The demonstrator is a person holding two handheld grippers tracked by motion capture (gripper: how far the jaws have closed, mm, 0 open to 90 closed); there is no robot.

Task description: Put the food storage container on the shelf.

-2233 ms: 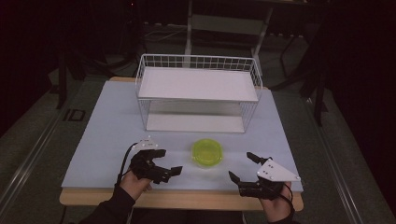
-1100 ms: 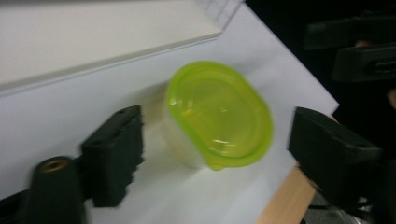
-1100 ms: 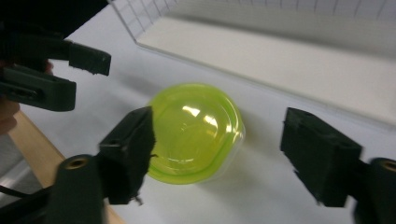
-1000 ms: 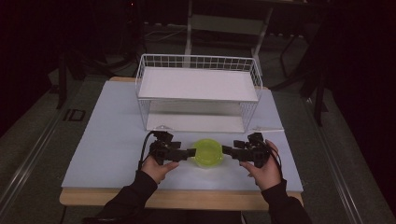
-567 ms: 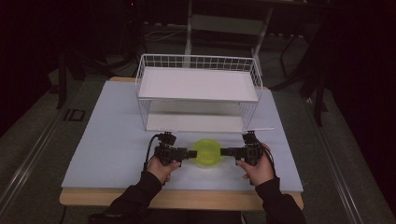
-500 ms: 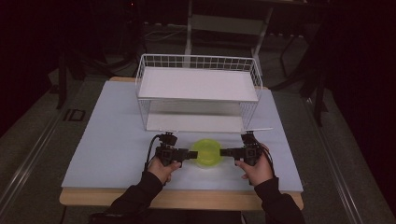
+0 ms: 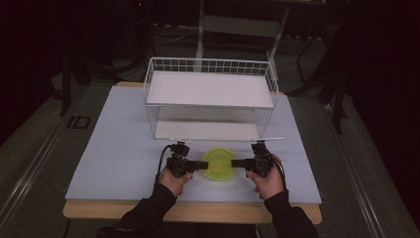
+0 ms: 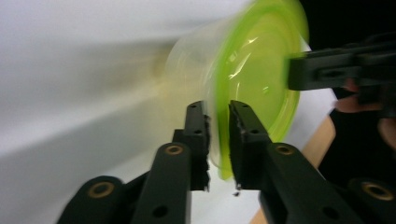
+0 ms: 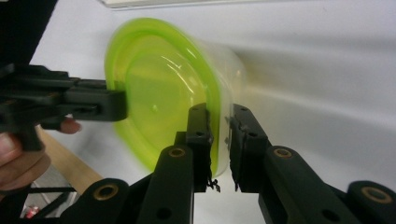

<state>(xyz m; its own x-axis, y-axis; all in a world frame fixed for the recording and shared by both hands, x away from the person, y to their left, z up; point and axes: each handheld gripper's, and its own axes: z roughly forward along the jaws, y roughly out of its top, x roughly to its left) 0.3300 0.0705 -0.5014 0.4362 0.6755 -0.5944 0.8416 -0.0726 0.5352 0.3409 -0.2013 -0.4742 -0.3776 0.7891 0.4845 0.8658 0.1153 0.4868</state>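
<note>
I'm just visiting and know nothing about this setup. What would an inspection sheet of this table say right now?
Surface: pale table, wooden front edge.
Job's things: green container in front of the white wire shelf rack.
Clutter: nothing seen.
Grippers: left tongs and right tongs have just been closing; each now pinches the container's rim from its own side.
Cables: a black cable loops from the left tongs.
Surroundings: dark room, frames and stands behind the table.
</note>
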